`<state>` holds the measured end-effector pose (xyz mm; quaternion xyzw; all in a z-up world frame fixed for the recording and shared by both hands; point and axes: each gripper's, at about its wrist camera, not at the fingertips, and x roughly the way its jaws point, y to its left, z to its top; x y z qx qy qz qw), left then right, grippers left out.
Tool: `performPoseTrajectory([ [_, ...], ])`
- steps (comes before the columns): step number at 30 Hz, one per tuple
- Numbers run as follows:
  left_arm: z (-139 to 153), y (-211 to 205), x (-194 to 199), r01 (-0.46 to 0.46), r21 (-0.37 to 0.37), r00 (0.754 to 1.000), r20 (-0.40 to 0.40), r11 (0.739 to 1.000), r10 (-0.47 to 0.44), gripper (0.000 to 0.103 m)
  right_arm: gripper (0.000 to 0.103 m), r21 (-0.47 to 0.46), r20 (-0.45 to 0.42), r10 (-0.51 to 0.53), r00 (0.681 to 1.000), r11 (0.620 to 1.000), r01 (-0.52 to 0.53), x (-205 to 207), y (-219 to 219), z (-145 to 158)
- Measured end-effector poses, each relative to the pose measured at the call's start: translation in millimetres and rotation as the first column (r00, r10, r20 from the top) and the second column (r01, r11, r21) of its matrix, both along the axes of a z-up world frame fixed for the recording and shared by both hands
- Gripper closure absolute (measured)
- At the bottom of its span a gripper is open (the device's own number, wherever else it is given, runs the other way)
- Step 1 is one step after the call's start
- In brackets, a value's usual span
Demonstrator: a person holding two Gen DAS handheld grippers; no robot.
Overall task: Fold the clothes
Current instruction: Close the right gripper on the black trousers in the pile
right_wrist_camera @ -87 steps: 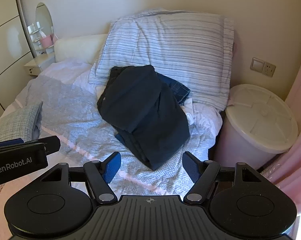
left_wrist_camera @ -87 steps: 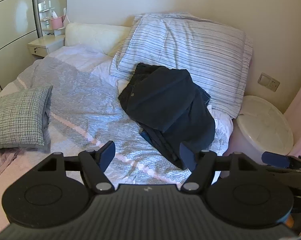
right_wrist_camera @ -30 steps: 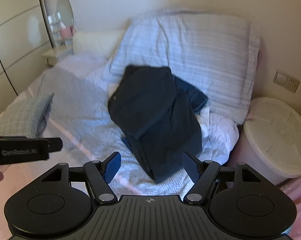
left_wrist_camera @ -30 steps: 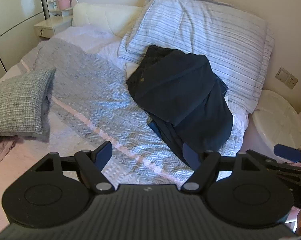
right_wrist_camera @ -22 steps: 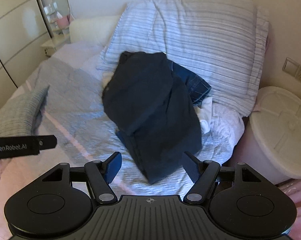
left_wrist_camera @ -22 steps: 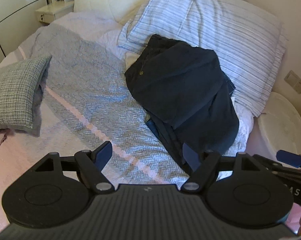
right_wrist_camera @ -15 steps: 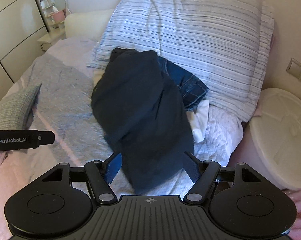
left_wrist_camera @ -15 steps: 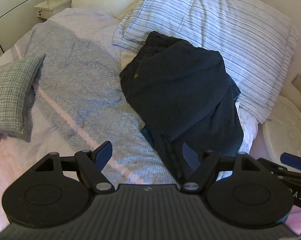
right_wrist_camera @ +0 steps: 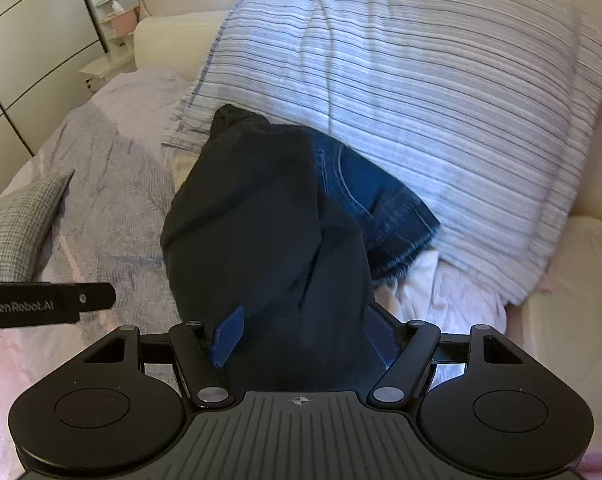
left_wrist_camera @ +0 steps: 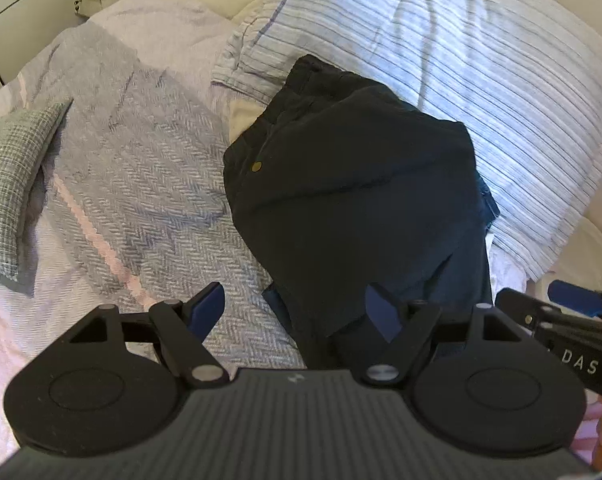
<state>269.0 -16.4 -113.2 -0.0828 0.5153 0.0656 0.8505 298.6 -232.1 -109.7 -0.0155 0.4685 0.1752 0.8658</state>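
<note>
Now both grippers, left [left_wrist_camera: 297, 312] and right [right_wrist_camera: 301, 334], are hanging with fingers spread over the dark garment [right_wrist_camera: 261, 232] heaped against the pillow [right_wrist_camera: 421, 100], seemingly readying to seize its near hem for unfolding.

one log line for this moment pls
phase: reaching | left gripper: open | right gripper: open, over dark garment | jeans beneath

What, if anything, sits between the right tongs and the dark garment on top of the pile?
Nothing visible. The right tongs are open, with the dark garment directly ahead between the fingers; the jeans lie beyond.
</note>
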Motion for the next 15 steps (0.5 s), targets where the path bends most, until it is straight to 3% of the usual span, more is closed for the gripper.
performPoseTrajectory([
  [6, -14.7, -0.1, 28.8, -0.006, -0.004, 1.0, -0.026, 1.0, 0.006, 0.028, 0.033, 0.021, 0.0, 0.035, 0.999, 0.999, -0.035, 31.6, 4.1, -12.7],
  [9, -22.3, 1.2, 39.0, -0.008, -0.006, 0.999, -0.038, 1.0, 0.008, 0.028, 0.047, 0.021, -0.01, 0.042, 0.999, 0.999, -0.042, 46.7, 7.4, -22.5],
  [15, -38.9, 6.2, 55.0, -0.017, -0.013, 0.997, -0.072, 1.0, 0.016, 0.028, 0.047, -0.001, -0.028, 0.025, 0.999, 1.0, -0.025, 77.3, 10.9, -41.8],
])
